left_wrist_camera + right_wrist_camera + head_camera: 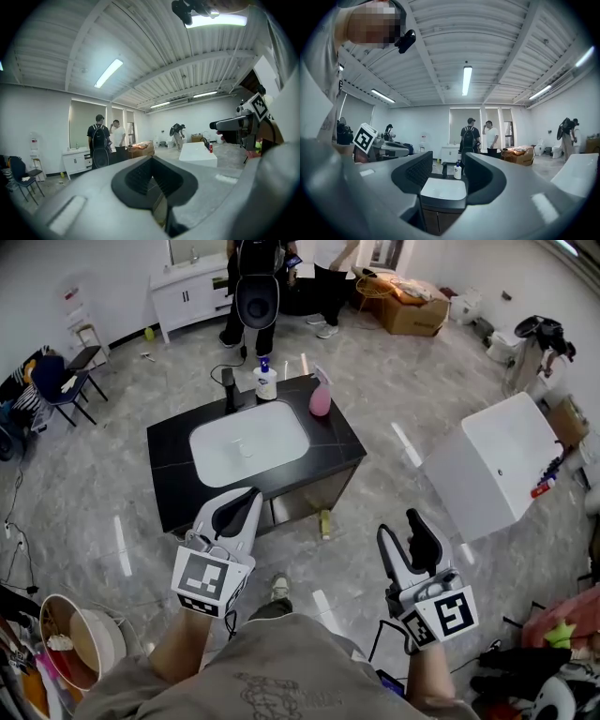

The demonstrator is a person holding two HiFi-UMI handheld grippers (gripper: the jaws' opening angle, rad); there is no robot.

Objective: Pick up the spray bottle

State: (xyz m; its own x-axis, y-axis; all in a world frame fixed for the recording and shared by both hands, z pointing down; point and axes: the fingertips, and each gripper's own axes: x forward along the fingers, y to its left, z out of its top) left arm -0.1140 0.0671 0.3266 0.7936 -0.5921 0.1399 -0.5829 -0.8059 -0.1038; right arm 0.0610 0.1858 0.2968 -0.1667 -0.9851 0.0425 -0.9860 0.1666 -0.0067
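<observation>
The pink spray bottle (320, 395) stands upright at the far right corner of a black vanity counter (333, 442) with a white sink basin (248, 442). Both grippers hover well short of the counter, over the floor. My left gripper (240, 504) has its jaws closed together with nothing between them; in its own view the pads (152, 176) meet. My right gripper (403, 532) is open and empty. Through its gap (447, 168) I see the sink and a white bottle (458, 171); the spray bottle is hidden there behind the jaw.
A white blue-capped bottle (266, 381) and a black faucet (229, 390) stand at the counter's back edge. Two people (258, 287) stand beyond it by a white cabinet (192, 292). A white basin unit (502, 465) sits to the right, a chair (61, 381) to the left.
</observation>
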